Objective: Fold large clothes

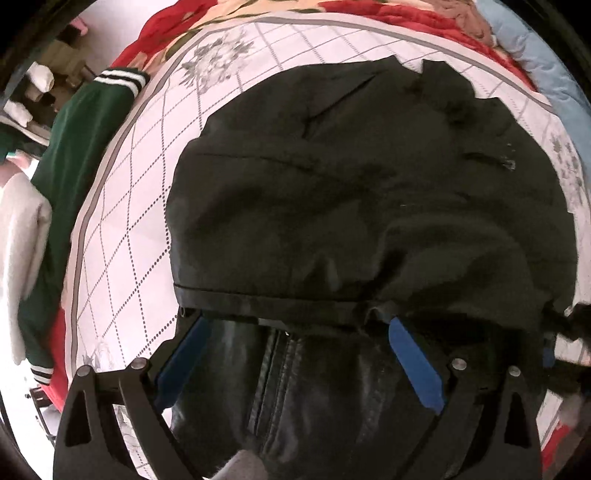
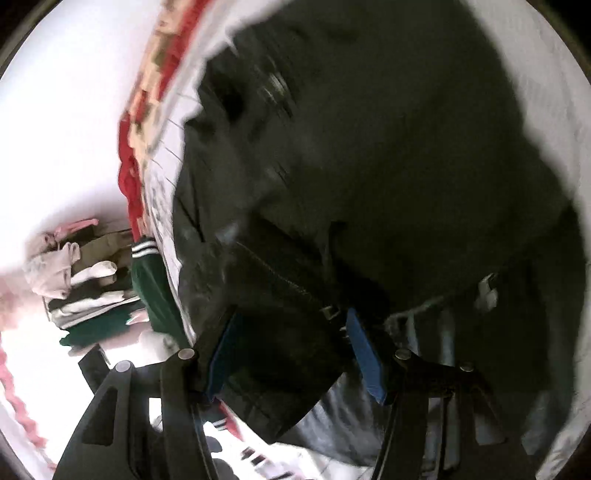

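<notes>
A large black jacket (image 1: 369, 192) lies spread on a white quilt with a dotted diamond pattern (image 1: 140, 206). Its shiny leather front with a zipper (image 1: 273, 376) sits between my left gripper's blue pads. My left gripper (image 1: 295, 325) is wide open over the jacket's near hem. In the blurred right wrist view the jacket (image 2: 388, 147) fills the frame. My right gripper (image 2: 291, 325) has its blue pads spread, with a thick bunch of the zippered black fabric (image 2: 280, 332) between them.
A green jacket with white striped cuffs (image 1: 74, 147) lies at the quilt's left edge, beside white cloth (image 1: 22, 229). A red floral blanket (image 1: 229, 14) and light blue bedding (image 1: 539, 62) lie beyond. Stacked folded clothes (image 2: 85, 288) stand at the left.
</notes>
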A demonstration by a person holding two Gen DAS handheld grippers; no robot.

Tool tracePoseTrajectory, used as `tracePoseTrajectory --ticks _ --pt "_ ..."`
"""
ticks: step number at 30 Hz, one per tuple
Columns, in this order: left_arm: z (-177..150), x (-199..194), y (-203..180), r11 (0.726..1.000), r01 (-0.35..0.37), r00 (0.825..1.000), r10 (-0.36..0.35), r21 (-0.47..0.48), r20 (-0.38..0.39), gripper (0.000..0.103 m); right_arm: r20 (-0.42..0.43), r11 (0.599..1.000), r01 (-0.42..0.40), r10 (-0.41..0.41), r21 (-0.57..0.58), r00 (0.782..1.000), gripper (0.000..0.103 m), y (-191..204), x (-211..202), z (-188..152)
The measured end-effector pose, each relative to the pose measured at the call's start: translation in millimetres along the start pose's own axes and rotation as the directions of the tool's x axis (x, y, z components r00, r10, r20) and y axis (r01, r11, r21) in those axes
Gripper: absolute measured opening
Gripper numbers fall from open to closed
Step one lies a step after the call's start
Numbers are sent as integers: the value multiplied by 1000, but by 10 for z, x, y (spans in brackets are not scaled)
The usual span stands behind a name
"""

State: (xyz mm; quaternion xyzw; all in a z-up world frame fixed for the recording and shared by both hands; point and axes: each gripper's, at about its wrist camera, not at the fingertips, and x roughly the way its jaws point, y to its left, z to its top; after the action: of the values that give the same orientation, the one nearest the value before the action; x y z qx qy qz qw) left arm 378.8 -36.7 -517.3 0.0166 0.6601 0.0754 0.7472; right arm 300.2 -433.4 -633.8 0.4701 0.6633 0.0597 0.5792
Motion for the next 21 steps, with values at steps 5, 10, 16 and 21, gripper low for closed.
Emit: tracePoseTrajectory --ticks 5,10,16,21 --pt "-54 3 108 1000 -23 1000 23 -11 0 100 -6 992 -32 33 118 999 61 -181 12 -15" --pt "-95 61 166 999 -37 999 37 -9 -22 100 -90 969 -49 73 242 993 61 -412 185 -120" --pt "-51 14 174 999 -51 999 51 8 7 100 -35 940 -234 250 249 967 23 -364 278 -166" --pt "-15 -123 199 999 -47 998 47 11 31 100 138 990 -135 128 42 982 6 26 -278 -112"
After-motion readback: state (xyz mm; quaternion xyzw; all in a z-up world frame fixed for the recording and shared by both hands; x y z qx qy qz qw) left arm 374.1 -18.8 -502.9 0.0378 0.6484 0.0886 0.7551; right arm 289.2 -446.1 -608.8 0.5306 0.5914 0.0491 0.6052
